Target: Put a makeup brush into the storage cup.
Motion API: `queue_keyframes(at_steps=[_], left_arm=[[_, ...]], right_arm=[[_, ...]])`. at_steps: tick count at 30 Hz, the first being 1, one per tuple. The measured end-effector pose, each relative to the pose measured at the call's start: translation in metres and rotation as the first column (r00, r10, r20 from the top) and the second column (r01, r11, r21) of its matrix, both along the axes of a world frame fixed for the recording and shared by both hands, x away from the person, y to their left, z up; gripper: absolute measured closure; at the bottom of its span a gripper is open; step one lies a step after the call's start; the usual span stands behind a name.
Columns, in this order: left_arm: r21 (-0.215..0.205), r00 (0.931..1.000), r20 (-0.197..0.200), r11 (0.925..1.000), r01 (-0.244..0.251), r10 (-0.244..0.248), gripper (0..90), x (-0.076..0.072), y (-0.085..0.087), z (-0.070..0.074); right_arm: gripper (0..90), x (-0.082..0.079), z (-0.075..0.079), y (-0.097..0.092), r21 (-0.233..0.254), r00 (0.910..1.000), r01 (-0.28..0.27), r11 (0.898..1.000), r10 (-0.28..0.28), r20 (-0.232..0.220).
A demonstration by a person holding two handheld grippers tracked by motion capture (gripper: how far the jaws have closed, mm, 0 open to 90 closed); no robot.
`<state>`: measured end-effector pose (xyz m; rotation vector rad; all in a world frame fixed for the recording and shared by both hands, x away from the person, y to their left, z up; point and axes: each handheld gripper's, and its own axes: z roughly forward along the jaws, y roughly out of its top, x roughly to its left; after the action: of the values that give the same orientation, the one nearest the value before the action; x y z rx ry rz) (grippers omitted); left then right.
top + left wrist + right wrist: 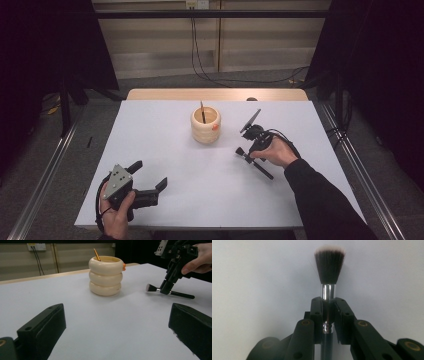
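— What's the surface and the room like?

— In the high view a white table fills the middle of the frame, with a wooden edge strip along its far side. Past that, at the top, a pale wall with a socket and black cables trailing down to a grey floor. Dark curtains close off the upper left and upper right corners.

— Anything standing on the table?

— A cream ribbed cup just above centre, with a thin stick leaning inside it.

— And the brush?

— The makeup brush sits right of centre in the high view, below and to the right of the cup and apart from it. The right gripper has it clamped: in the right gripper view the jaws press on the handle just below the silver ferrule, and the dark bristles stick out beyond the jaw tips toward the top of the frame.

— The other claw?

— The left gripper is at the lower left of the high view, jaws spread wide with nothing between them, well apart from the brush.
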<state>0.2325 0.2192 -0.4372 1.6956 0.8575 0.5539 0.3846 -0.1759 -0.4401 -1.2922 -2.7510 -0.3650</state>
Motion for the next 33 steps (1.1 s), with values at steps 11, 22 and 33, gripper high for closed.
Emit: queue_keyframes(at_steps=[11, 22, 33], left_arm=[[-0.002, 1.0000, 0.000, 1.0000, 0.000, 0.000, 1.1, 0.000, 0.000, 0.000], [-0.002, 1.0000, 0.001, 1.0000, 0.001, -0.001, 1.1, 0.000, 0.000, 0.000], [-0.001, 1.0000, 0.008, 1.0000, 0.002, -0.002, 1.1, -0.001, 0.001, 0.001]], right_arm=[[78.3, -0.003, 0.008, -0.014, 0.088, 0.9976, 0.022, 0.996, -0.028, 0.063], [78.3, -0.013, 0.018, -0.021, 0.146, 0.9917, 0.033, 0.989, -0.051, 0.119], [78.3, -0.024, 0.027, -0.028, 0.262, 0.9676, -0.001, 0.965, -0.065, 0.244]])
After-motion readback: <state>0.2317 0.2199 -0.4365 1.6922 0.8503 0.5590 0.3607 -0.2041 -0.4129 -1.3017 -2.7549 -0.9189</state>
